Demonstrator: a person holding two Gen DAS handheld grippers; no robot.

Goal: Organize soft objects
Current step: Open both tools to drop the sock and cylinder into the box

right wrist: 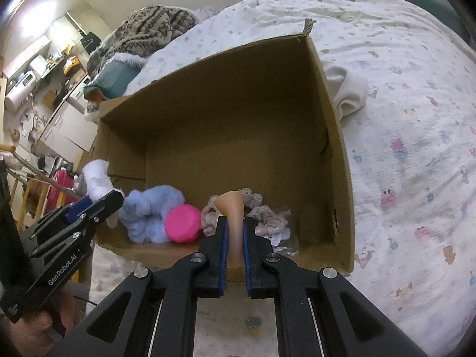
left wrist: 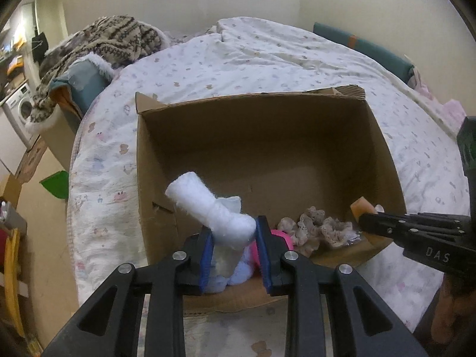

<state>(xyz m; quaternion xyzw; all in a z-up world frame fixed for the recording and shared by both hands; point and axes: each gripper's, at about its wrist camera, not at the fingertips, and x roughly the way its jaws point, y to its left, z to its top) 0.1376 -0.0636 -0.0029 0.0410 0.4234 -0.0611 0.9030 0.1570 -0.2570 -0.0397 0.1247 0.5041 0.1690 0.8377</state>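
Left gripper [left wrist: 233, 235] clamps white roll [left wrist: 212, 211], right gripper [right wrist: 235, 232] clamps tan piece [right wrist: 233, 208] above box [left wrist: 383, 160]

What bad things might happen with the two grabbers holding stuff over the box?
1. The left gripper pinches only the bottom of the white roll, which leans toward the box's left wall; it might tip out or unroll.
2. The right gripper holds a thin orange piece just above the lace; releasing may snag it.
3. Both grippers crowd the box's near edge and might bump.
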